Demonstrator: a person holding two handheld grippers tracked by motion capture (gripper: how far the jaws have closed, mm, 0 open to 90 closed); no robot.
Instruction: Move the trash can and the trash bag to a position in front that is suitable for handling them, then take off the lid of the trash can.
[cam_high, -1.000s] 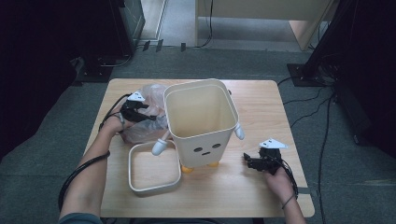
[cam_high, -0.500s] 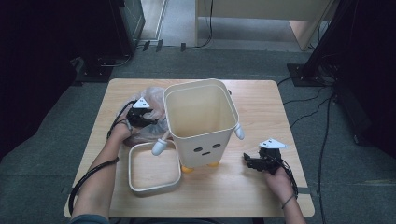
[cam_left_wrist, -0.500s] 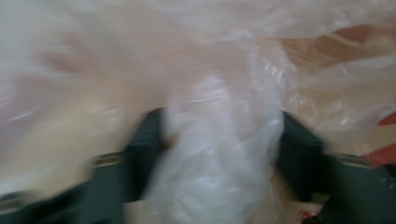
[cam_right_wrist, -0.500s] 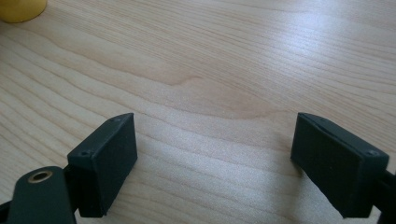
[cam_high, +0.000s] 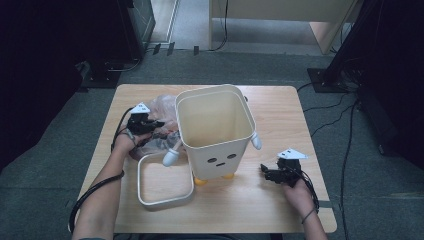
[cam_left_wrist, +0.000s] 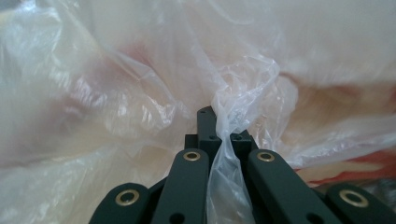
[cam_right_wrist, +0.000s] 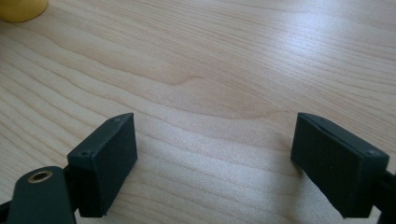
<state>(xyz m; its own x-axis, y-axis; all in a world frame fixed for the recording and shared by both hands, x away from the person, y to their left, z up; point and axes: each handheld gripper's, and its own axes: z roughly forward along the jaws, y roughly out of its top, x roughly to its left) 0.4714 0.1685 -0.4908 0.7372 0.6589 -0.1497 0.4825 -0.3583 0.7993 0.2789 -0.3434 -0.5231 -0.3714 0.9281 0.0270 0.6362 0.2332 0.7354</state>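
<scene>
Clearly the work in hand is lining the bin with the plastic bag, and the left gripper has its jaws pinched shut on a twisted fold of that bag, as the left gripper view shows with the film running down between the two black jaws. To do this step well, I judge the pull should be slow and upward, so the thin film comes free of the heap without tearing or slipping out of the pinch. The bag should then be carried over the bin's open top, and a second edge taken so the mouth can be spread.

The bag lies crumpled on the table at the left of the bin, touching its side, with the left gripper right on it. A loose rim ring lies flat in front of the bag, just beside the bin's foot. The right gripper rests low over bare wood to the bin's right, jaws spread wide and holding nothing, well apart from the bag.
</scene>
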